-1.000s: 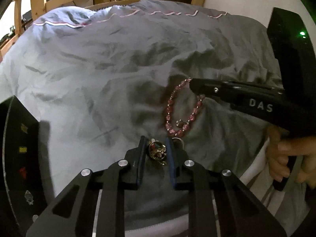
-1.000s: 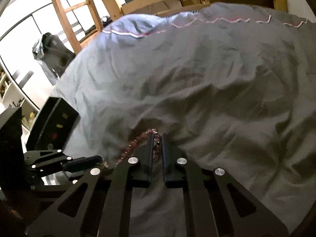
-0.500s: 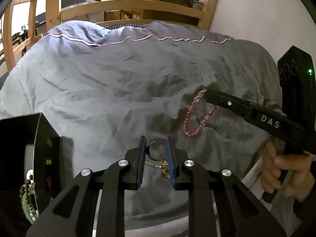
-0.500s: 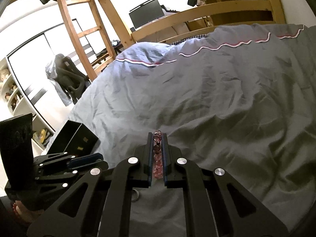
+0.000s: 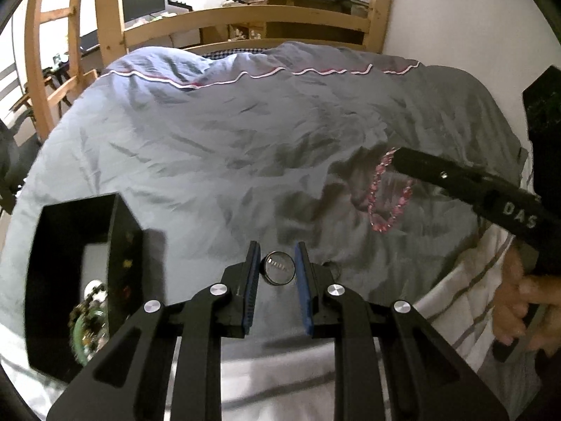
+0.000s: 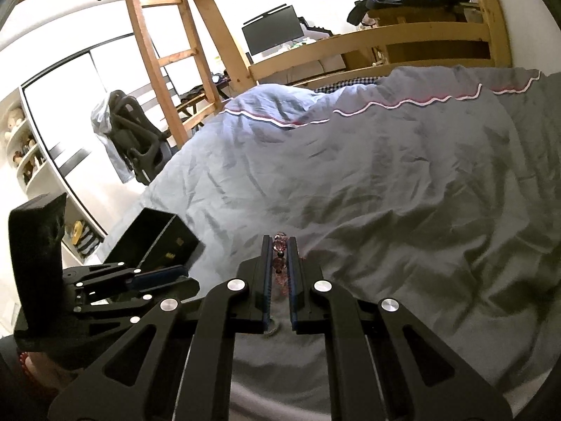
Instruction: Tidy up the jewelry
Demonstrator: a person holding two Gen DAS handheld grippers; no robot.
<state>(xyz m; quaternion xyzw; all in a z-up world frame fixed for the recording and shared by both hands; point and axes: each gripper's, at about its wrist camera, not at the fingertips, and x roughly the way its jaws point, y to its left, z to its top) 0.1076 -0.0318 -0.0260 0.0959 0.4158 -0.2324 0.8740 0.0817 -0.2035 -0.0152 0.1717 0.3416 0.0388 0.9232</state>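
Left gripper [image 5: 277, 270]: is pinching a ring [image 5: 278, 267] between its blue pads, centre-bottom of the left view, lifted off the duvet [image 5: 228, 147], probably for carrying.
Right gripper [image 6: 279, 266]: is clamping the pink bead bracelet [image 5: 387, 193]; the loop is dangling free at right of the left view.
Jewelry box [image 5: 80, 277]: is sitting open at lower left, another beaded piece [image 5: 86, 319] inside; likely the destination for both.
Risk: the ring could be slipping from its edge-on hold.

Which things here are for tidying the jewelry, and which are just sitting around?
For the job:
ring in left gripper
pink bead bracelet in right gripper
black jewelry box

Just around:
grey duvet
wooden bed frame
monitor
office chair
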